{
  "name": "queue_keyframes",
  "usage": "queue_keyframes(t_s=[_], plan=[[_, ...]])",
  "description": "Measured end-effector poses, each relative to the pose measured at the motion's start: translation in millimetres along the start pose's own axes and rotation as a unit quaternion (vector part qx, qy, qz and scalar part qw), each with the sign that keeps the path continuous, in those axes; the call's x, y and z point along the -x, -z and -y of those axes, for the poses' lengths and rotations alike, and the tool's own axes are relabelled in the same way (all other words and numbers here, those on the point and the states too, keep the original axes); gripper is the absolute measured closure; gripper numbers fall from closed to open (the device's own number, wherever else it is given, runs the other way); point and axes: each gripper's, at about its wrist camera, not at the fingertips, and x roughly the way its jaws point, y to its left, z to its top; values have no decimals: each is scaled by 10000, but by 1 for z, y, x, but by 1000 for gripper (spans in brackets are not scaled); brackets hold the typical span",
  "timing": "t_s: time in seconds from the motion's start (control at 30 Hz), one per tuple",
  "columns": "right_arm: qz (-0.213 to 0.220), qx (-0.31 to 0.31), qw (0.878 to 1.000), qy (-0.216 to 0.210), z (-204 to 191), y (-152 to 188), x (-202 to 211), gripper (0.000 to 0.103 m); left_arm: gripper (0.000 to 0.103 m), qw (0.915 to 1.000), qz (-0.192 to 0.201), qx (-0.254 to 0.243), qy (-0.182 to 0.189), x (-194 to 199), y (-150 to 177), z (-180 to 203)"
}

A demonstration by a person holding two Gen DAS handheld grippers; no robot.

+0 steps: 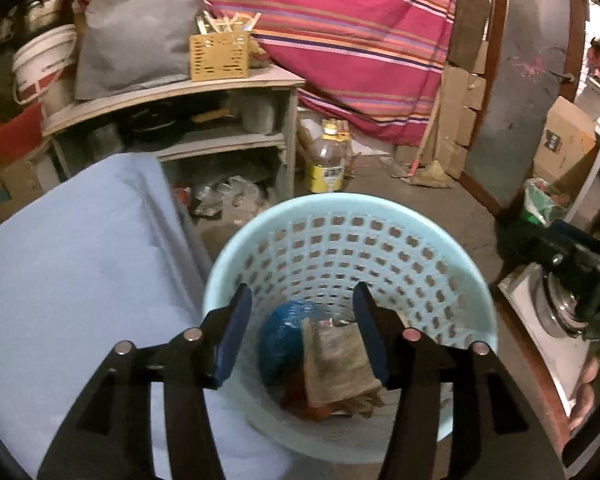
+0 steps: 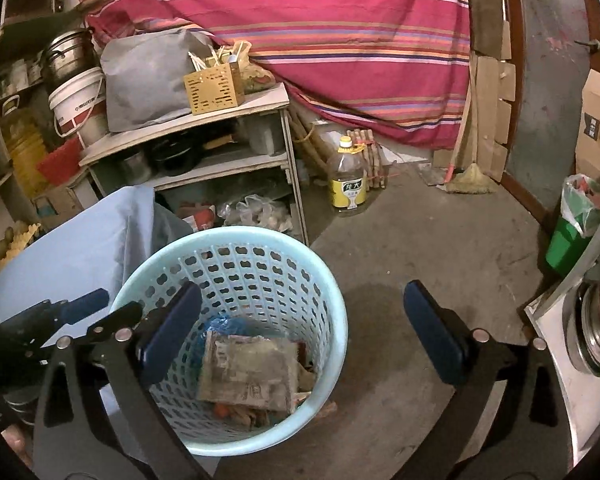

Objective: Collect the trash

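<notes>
A light blue perforated basket (image 1: 380, 208) stands on the floor and holds trash: a crumpled brown paper wrapper (image 1: 336, 364) and a blue plastic bag (image 1: 284, 332). My left gripper (image 1: 302, 332) is open and empty, directly above the basket's mouth. In the right wrist view the basket (image 2: 320, 276) sits at lower left with the wrapper (image 2: 248, 372) inside. My right gripper (image 2: 300, 332) is open and empty, wide apart over the basket's right rim. The left gripper (image 2: 60, 316) shows at the left edge there.
A table under a light blue cloth (image 1: 72, 272) adjoins the basket on the left. A wooden shelf unit (image 2: 220, 160) stands behind, an oil bottle (image 2: 348, 176) on the floor, a broom (image 2: 468, 172), a green bin (image 2: 568, 240) and a metal surface (image 2: 560, 360) at right.
</notes>
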Motion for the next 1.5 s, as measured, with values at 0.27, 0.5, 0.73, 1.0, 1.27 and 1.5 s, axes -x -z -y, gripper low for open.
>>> queue_keyframes(t_s=[0.27, 0.5, 0.73, 1.0, 1.27, 1.5], plan=[[2, 116, 9999, -66, -15, 2, -1, 5, 27, 9984, 245, 169, -474, 28, 16, -28], [119, 427, 9988, -224, -46, 12, 15, 4, 24, 9946, 584, 202, -836, 82, 39, -50], [292, 861, 9950, -422, -89, 40, 41, 4, 7, 9848, 930, 334, -1431, 151, 77, -81], [462, 1146, 9908, -548, -136, 82, 87, 4, 4, 9768, 1151, 507, -1734, 221, 130, -103], [775, 1203, 9860, -859, -168, 126, 139, 4, 4, 9595, 1598, 953, -2114, 275, 178, -112], [929, 1139, 9849, -918, -184, 158, 158, 4, 4, 9400, 1913, 1264, -2528, 301, 208, -118]])
